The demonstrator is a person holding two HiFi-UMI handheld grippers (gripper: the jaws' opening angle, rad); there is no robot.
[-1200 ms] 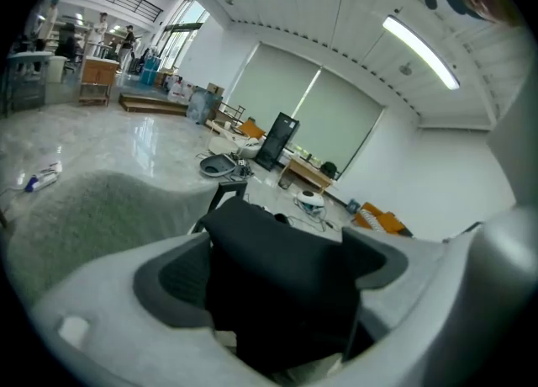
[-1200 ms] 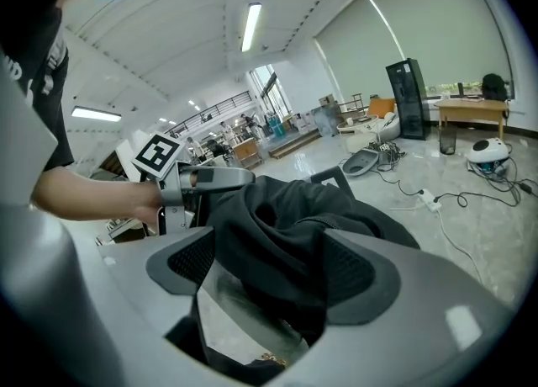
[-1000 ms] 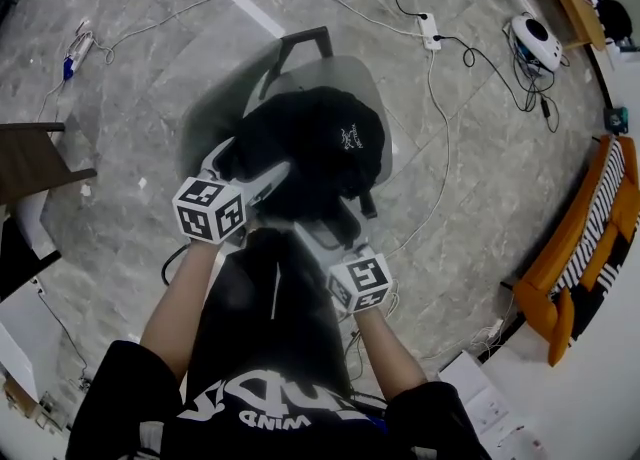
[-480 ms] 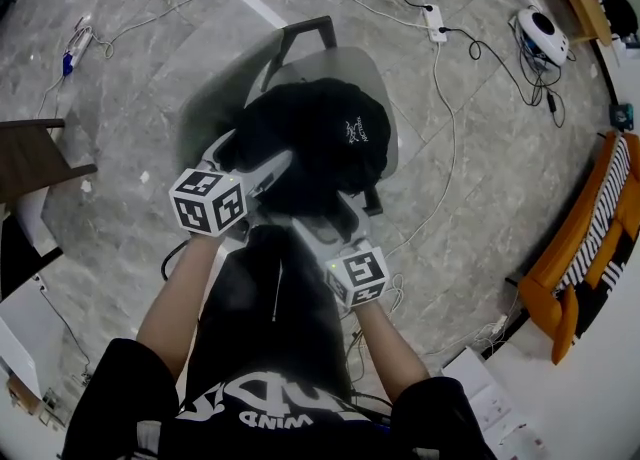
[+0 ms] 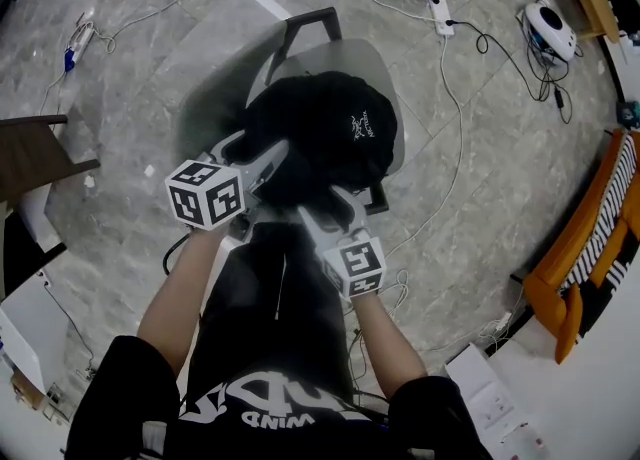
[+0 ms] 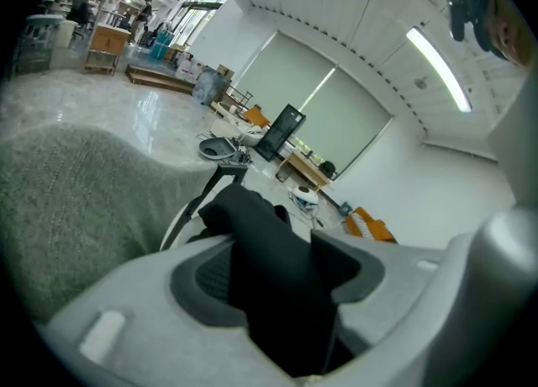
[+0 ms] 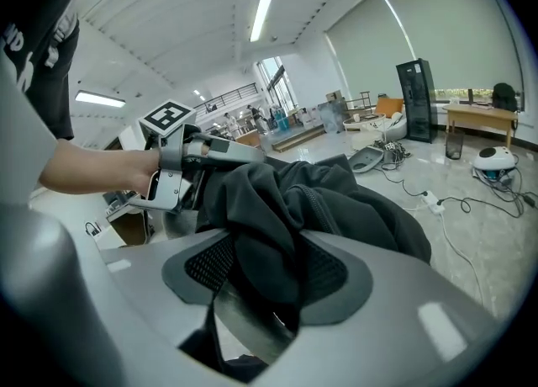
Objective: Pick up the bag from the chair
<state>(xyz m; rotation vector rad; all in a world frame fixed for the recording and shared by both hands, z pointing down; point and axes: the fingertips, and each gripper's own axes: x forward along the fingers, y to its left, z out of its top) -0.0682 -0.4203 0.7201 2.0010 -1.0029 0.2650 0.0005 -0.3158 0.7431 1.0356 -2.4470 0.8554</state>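
A black fabric bag (image 5: 330, 133) with a small white logo hangs over the grey chair (image 5: 385, 83), held from both sides. My left gripper (image 5: 262, 163) is shut on a fold at the bag's left edge; black cloth (image 6: 277, 276) fills the space between its jaws. My right gripper (image 5: 340, 210) is shut on the bag's near edge, with bunched fabric and a zipper (image 7: 269, 242) pinched between its pads. The left gripper (image 7: 181, 166) shows in the right gripper view, holding the bag's far side.
The chair's black armrest frame (image 5: 305, 23) sticks out behind the bag. A white power strip (image 5: 441, 16) and cables run over the grey marble floor. An orange sofa (image 5: 590, 238) stands at the right, a dark table (image 5: 30, 153) at the left.
The bag and both grippers have shifted slightly up and to the right in the head view, and the two grippers keep their hold on it.
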